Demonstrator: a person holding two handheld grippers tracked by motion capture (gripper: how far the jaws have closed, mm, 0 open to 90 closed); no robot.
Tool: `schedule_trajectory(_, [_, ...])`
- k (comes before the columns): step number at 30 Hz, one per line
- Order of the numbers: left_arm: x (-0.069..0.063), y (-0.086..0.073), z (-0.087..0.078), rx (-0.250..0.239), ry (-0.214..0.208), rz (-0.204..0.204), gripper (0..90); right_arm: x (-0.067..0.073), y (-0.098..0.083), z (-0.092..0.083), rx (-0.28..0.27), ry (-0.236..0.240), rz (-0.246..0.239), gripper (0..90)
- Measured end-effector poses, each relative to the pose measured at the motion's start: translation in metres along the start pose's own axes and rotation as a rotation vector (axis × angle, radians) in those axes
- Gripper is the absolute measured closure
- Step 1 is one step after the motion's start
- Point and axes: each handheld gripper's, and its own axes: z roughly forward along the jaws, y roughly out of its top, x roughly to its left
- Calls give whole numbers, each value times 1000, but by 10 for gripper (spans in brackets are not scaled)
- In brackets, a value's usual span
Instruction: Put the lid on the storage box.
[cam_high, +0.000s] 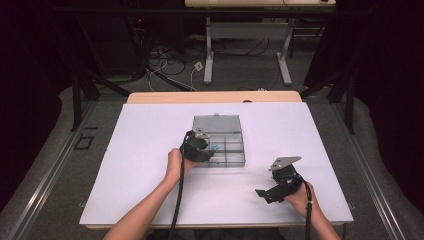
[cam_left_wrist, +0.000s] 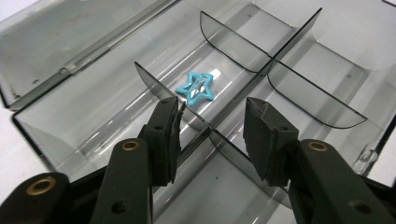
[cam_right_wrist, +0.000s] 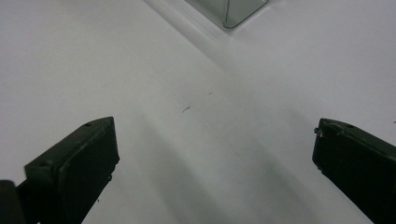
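My left tongs (cam_left_wrist: 212, 140), half-spread and empty, straddle a divider (cam_left_wrist: 196, 116); I should shift over the blue star clip (cam_left_wrist: 196, 87) before pinching.

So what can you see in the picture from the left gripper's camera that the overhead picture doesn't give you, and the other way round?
Left gripper view: the star is a hollow outline, lying flat in a compartment beyond the gap between the two black fingers, and the dividers are curved smoked plastic.

High view: the whole white table, both of the person's hands, the right gripper resting apart from the box, and the desk legs and cables behind.

Both: the clear compartment box with its lid open, the turquoise star clip, and the left gripper over the box.
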Motion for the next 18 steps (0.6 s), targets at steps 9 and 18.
schedule_trajectory(9, [-1, 0, 1, 20, 7, 19, 577, -3, 2, 1, -17, -17, 7, 0])
schedule_trajectory(18, [-1, 0, 1, 20, 9, 18, 580, -4, 13, 4, -62, -52, -29, 58])
